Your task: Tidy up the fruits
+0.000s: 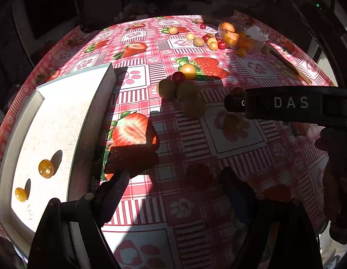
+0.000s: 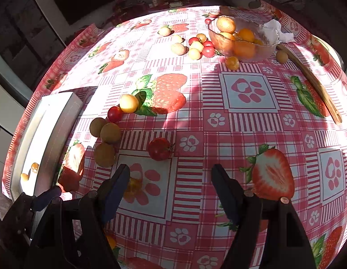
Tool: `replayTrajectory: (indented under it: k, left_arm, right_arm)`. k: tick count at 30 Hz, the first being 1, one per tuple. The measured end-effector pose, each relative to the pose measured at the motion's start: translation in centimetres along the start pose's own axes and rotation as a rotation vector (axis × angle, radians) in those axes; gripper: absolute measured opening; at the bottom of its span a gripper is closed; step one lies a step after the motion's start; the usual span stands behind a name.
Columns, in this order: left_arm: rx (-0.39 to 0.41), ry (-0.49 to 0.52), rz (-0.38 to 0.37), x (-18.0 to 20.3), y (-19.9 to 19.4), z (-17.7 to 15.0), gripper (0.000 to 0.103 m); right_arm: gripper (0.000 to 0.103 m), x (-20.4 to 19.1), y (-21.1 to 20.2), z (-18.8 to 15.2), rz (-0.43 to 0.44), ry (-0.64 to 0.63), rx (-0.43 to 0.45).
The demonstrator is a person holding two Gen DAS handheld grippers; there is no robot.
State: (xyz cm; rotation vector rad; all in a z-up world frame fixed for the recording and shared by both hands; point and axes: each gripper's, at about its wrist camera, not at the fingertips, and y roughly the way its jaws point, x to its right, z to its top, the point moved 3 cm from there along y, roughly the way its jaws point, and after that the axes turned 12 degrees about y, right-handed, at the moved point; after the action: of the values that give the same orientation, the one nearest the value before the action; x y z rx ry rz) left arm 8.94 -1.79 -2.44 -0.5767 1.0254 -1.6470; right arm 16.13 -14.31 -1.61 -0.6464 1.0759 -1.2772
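Small fruits lie on a strawberry-print tablecloth. A white tray (image 1: pixel 61 121) at the left holds two yellow fruits (image 1: pixel 46 168). My left gripper (image 1: pixel 173 179) is open and empty beside the tray. A red tomato (image 2: pixel 159 149) lies just ahead of my open, empty right gripper (image 2: pixel 171 174). Left of it sit three green-brown fruits (image 2: pixel 110 133), a small red tomato (image 2: pixel 114 113) and a yellow fruit (image 2: pixel 128 103). The same cluster (image 1: pixel 186 89) shows in the left wrist view, with my right gripper's body (image 1: pixel 292 103) beside it.
A glass bowl (image 2: pixel 258 53) with orange fruits and a crumpled tissue stands at the far right, with several loose fruits (image 2: pixel 197 47) left of it. A wooden stick (image 2: pixel 312 83) lies along the right table edge. Strong shadow covers the near table.
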Motion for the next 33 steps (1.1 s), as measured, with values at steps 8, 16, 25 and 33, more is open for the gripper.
replayTrajectory:
  k: [8, 16, 25, 33]
  left_arm:
    - [-0.006, -0.057, -0.007, -0.3, -0.1, -0.6, 0.068]
    - [0.016, -0.022, -0.022, 0.3, -0.6, -0.8, 0.022]
    - [0.024, -0.072, -0.109, 0.3, -1.8, -1.8, 0.022]
    - [0.021, -0.084, -0.109, 0.0, -2.0, -2.6, 0.022]
  right_arm:
    - [0.057, -1.3, 1.0, 0.8, -0.062, -0.057, 0.026]
    - [0.027, -0.4, 0.2, 0.1, 0.038, -0.006, -0.004]
    - [0.027, 1.2, -2.7, -2.3, 0.09, 0.03, -0.007]
    - [0.028, 1.8, -3.3, -3.3, 0.079, 0.043, -0.012]
